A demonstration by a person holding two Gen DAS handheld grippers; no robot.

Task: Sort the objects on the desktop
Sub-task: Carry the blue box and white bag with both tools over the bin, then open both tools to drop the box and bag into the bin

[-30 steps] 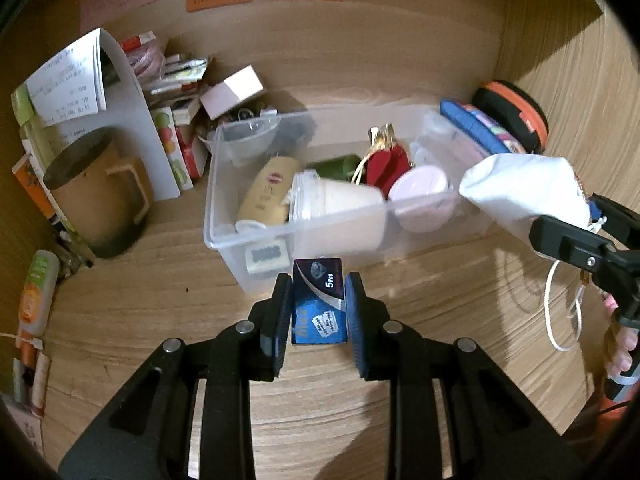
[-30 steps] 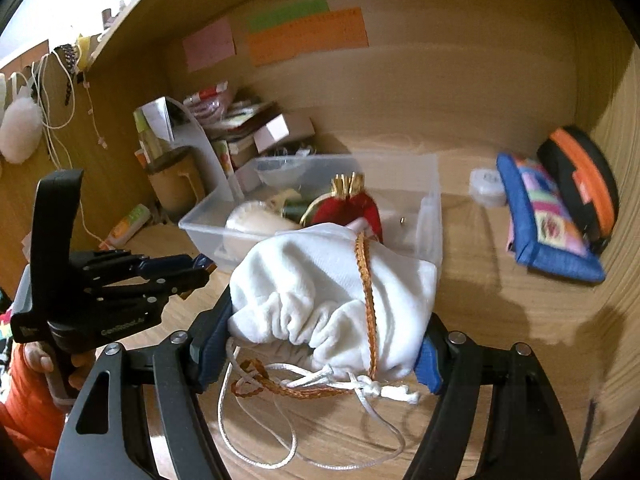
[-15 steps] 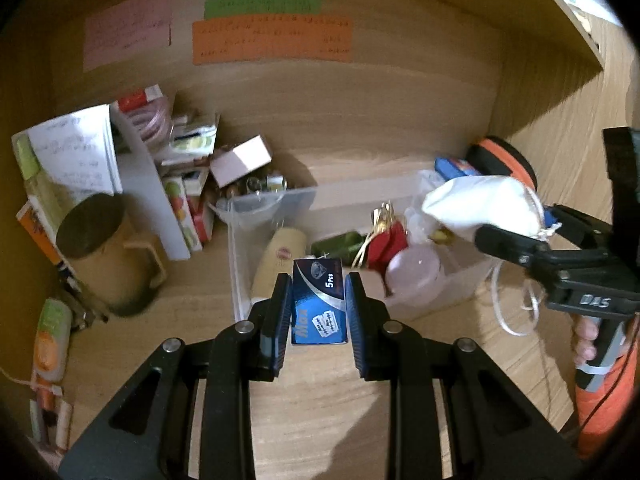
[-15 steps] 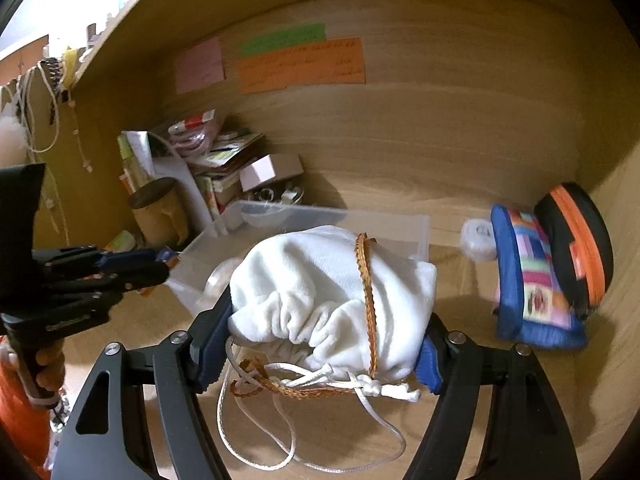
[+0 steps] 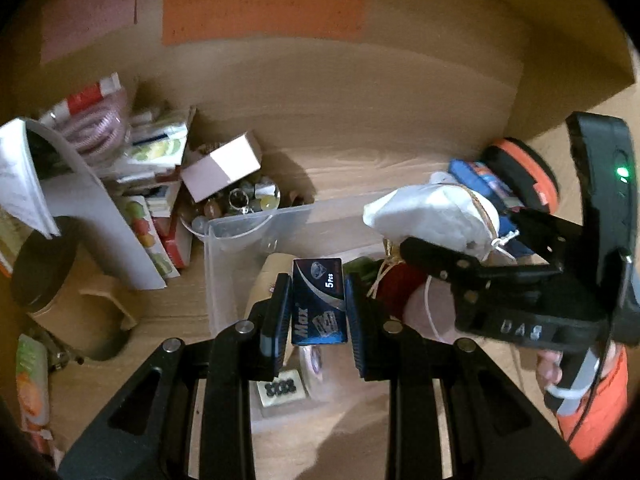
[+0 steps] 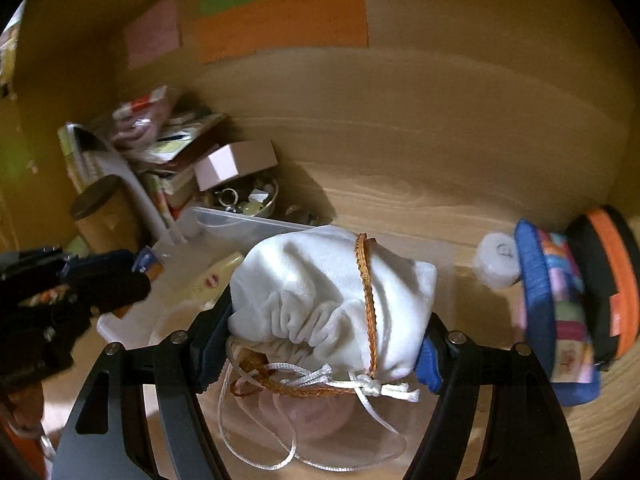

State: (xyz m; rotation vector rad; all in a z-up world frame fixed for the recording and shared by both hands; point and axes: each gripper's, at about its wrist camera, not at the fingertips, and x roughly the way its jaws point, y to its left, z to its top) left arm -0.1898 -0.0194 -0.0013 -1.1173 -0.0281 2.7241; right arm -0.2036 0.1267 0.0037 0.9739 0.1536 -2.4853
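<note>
My left gripper (image 5: 318, 300) is shut on a small dark blue box (image 5: 318, 304) marked "Max 5 pcs", held above the clear plastic bin (image 5: 240, 228). My right gripper (image 6: 326, 320) is shut on a white drawstring pouch (image 6: 332, 280) with an orange cord, its white strings dangling over the bin (image 6: 208, 216). In the left wrist view the pouch (image 5: 432, 212) and the right gripper (image 5: 460, 236) hang over the bin's right part. The bin holds a cream bottle (image 6: 216, 276), a red ornament (image 5: 394, 284), a pink lid (image 5: 420, 308) and other small items.
At the back left stand a brown mug (image 5: 52, 280), a leaning booklet (image 5: 60, 184), stacked packets, a pink box (image 5: 222, 166) and a bowl of trinkets (image 5: 244, 200). At the right lie a blue patterned pouch (image 6: 556, 312), an orange-black case (image 6: 604, 276) and a white tape roll (image 6: 498, 266). Coloured notes hang on the back wall.
Both grippers have moved forward over the bin with their loads; the bin has slid lower in both views. The grips are unchanged.
</note>
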